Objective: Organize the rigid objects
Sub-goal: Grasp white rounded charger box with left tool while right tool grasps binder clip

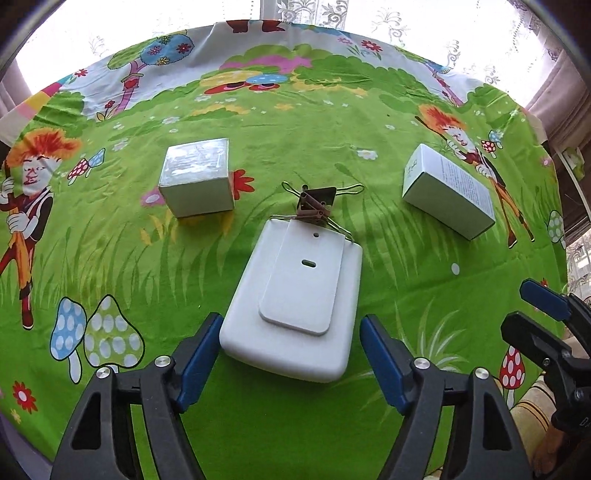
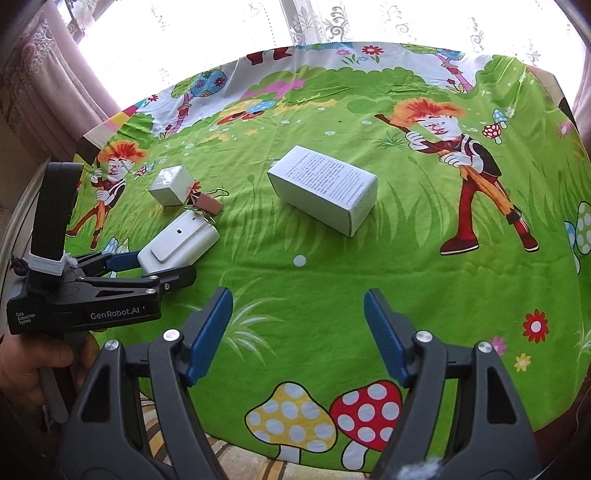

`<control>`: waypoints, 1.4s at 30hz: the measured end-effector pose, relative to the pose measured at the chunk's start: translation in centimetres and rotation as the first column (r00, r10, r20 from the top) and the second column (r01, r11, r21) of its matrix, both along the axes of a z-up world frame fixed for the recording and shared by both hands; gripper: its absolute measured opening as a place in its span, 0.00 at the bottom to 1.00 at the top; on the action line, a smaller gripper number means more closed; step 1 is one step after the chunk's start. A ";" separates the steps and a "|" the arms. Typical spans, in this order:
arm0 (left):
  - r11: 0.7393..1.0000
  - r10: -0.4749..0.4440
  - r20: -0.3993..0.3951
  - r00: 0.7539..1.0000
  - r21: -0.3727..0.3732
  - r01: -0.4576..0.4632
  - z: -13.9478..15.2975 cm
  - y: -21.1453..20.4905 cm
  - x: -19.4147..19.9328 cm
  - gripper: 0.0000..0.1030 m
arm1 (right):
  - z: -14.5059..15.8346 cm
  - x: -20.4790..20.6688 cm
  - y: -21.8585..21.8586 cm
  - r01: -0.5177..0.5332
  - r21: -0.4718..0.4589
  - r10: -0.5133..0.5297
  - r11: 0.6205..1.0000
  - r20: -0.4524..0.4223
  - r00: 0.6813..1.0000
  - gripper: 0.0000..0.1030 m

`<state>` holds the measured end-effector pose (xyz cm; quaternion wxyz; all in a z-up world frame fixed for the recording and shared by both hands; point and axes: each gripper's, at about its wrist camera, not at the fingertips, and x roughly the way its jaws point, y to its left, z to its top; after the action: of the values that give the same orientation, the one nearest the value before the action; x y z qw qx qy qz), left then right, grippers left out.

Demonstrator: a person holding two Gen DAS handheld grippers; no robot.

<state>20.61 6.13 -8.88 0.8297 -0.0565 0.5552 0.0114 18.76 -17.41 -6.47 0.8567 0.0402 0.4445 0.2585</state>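
Note: your spread left gripper (image 1: 288, 354) straddles the pad (image 1: 295, 306); closing may slide its card (image 1: 301, 280) onto the clips (image 1: 314, 206).

Both wrist cams low, fwd over shared tablecloth (image 1: 295, 122).

This looks like a home. The surface is covered by a bright green children's cloth (image 2: 332, 295) printed with cartoon figures, mushrooms and flowers. At the far side, white lace curtains (image 2: 332, 18) hang against a sunlit window, with pinkish drapes (image 2: 55, 74) to the left and another at the far right.
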 end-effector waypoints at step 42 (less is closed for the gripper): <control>0.857 0.429 0.106 0.897 -0.362 -0.367 2.2 5.5 -13.3 0.65 | 0.8 5.7 16.2 -0.348 -0.324 0.409 0.880 0.141 0.902 0.56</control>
<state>7.36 11.60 -6.67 0.8348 -0.3108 0.4467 0.0841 24.42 -1.20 -5.65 0.8268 -0.2013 0.3862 0.3560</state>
